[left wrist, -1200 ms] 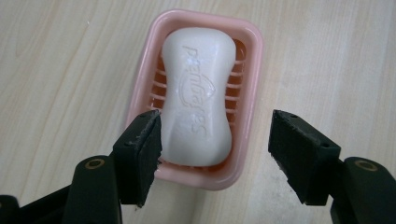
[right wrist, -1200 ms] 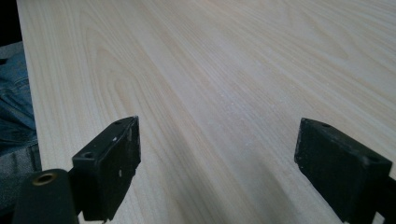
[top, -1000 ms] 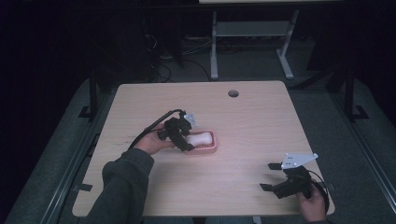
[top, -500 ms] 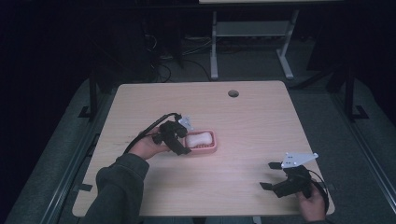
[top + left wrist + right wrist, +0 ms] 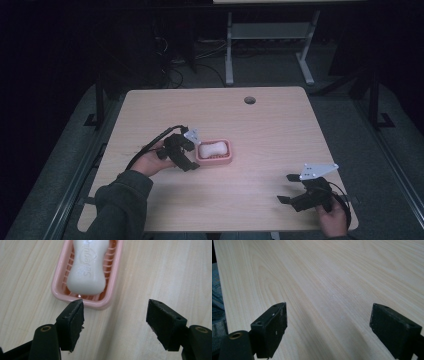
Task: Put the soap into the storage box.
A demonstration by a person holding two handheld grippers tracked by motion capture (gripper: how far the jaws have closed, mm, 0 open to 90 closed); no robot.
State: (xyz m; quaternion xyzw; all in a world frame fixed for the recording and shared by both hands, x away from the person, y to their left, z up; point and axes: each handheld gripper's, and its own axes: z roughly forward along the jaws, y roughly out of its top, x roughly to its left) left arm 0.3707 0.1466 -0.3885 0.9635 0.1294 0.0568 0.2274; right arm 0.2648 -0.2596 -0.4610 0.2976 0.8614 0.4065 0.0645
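On the wooden table, the left gripper sits just beside the left end of the pink soap dish. Its jaws are spread and have just been opening, with only bare wood between them and the dish's near rim just ahead. A white bar of soap lies in the dish, lengthwise. Well to the right of the dish, near the table's front edge, the right gripper rests with its jaws spread wide over bare wood.
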